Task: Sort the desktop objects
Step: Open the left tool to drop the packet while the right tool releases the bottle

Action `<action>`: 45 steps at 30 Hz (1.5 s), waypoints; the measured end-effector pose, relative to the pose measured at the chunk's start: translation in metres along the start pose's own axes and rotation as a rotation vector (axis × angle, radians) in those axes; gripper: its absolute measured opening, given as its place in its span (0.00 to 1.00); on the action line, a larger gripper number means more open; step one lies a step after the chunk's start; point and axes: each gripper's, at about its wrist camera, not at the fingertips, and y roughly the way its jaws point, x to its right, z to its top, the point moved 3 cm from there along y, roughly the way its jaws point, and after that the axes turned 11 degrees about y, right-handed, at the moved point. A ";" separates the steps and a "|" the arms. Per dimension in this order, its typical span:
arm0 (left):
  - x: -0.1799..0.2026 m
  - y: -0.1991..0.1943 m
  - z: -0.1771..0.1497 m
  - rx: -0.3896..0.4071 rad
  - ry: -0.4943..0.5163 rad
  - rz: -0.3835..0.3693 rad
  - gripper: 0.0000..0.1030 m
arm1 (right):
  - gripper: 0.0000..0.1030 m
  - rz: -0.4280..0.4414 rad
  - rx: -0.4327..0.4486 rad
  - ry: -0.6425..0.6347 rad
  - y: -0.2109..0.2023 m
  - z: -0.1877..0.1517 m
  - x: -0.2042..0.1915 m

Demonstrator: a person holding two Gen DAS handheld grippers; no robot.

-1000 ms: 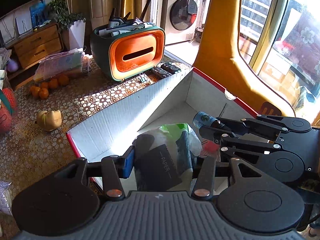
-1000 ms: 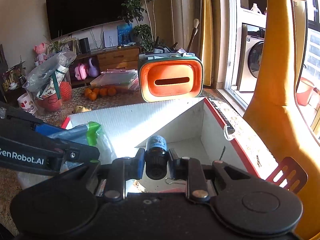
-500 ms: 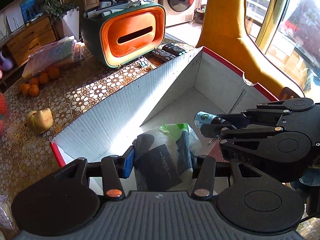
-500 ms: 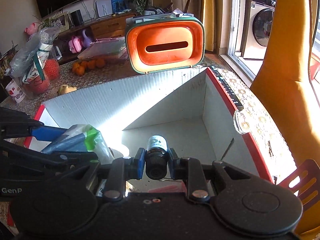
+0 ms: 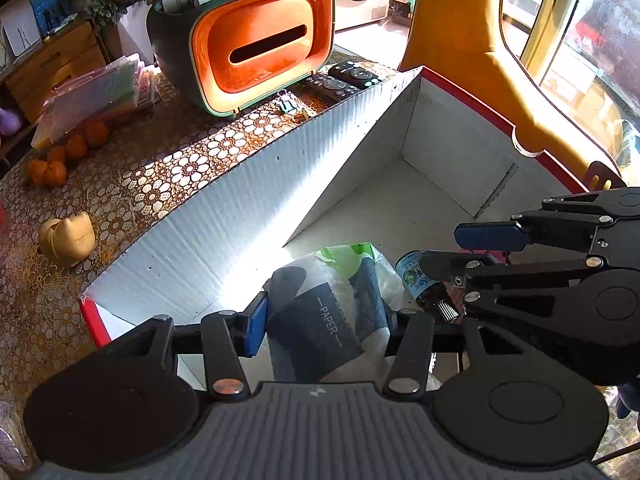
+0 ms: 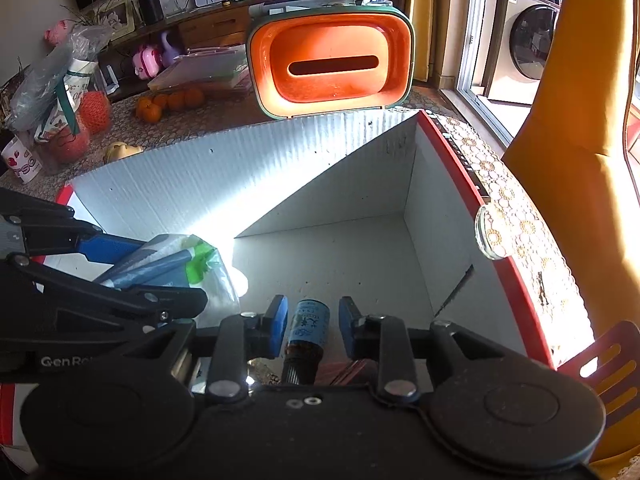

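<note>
A white corrugated box (image 5: 240, 216) (image 6: 280, 168) with red outer sides lies open on the patterned table. My left gripper (image 5: 325, 320) (image 6: 168, 276) hangs over the box's near left part. A clear-wrapped tissue pack (image 5: 320, 312) (image 6: 180, 256) with a dark "PAPER" label sits between its pads, which still touch it as the jaws are opening. My right gripper (image 6: 310, 328) (image 5: 440, 248) is beside it, jaws opening. A small dark bottle (image 6: 308, 324) (image 5: 418, 280) with a blue label sits between its blue pads with a gap on each side.
Behind the box stand an orange-and-green desk organiser (image 5: 260, 40) and two remotes (image 5: 344, 78), with a small clip (image 5: 286, 102) nearby. Oranges (image 5: 60, 156) and a yellow toy (image 5: 68, 236) lie left. A yellow chair (image 6: 560, 160) stands right. Bags (image 6: 60, 92) crowd the far left.
Both grippers sank lower into the box. The right jaws parted from the bottle, which slid down between them. The left still has the tissue pack.
</note>
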 end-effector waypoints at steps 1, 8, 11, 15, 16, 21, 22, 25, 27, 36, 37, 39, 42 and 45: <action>-0.001 0.001 0.000 -0.001 -0.005 -0.004 0.49 | 0.32 0.003 0.003 0.007 -0.002 0.001 0.001; -0.020 -0.004 -0.001 0.033 -0.122 -0.040 0.63 | 0.55 0.014 0.036 -0.008 -0.013 -0.002 0.007; -0.024 -0.013 -0.002 0.066 -0.140 -0.046 0.66 | 0.70 0.018 0.067 -0.050 -0.021 -0.007 0.004; -0.025 -0.029 -0.005 0.110 -0.133 -0.032 0.67 | 0.74 0.031 0.087 -0.090 -0.031 -0.012 -0.001; -0.025 -0.034 -0.006 0.123 -0.129 -0.034 0.67 | 0.79 0.037 0.095 -0.099 -0.034 -0.013 -0.003; -0.025 -0.060 -0.017 0.175 -0.126 -0.034 0.67 | 0.85 0.057 0.146 -0.131 -0.053 -0.019 -0.013; -0.025 -0.065 -0.019 0.180 -0.127 -0.036 0.67 | 0.87 0.064 0.154 -0.131 -0.057 -0.020 -0.015; -0.025 -0.079 -0.026 0.200 -0.128 -0.036 0.67 | 0.92 0.078 0.180 -0.134 -0.069 -0.023 -0.021; -0.026 -0.090 -0.032 0.213 -0.127 -0.036 0.67 | 0.94 0.081 0.193 -0.135 -0.076 -0.025 -0.025; -0.031 -0.130 -0.064 0.261 -0.133 -0.031 0.67 | 0.98 0.102 0.241 -0.099 -0.108 -0.036 -0.046; -0.031 -0.134 -0.067 0.265 -0.133 -0.030 0.67 | 0.98 0.097 0.248 -0.100 -0.110 -0.037 -0.049; -0.031 -0.143 -0.076 0.278 -0.131 -0.030 0.67 | 0.98 0.107 0.259 -0.107 -0.116 -0.041 -0.056; -0.032 -0.158 -0.089 0.303 -0.131 -0.015 0.69 | 0.99 0.121 0.271 -0.134 -0.125 -0.048 -0.068; -0.034 -0.170 -0.102 0.322 -0.124 -0.006 0.71 | 0.99 0.129 0.279 -0.148 -0.133 -0.053 -0.081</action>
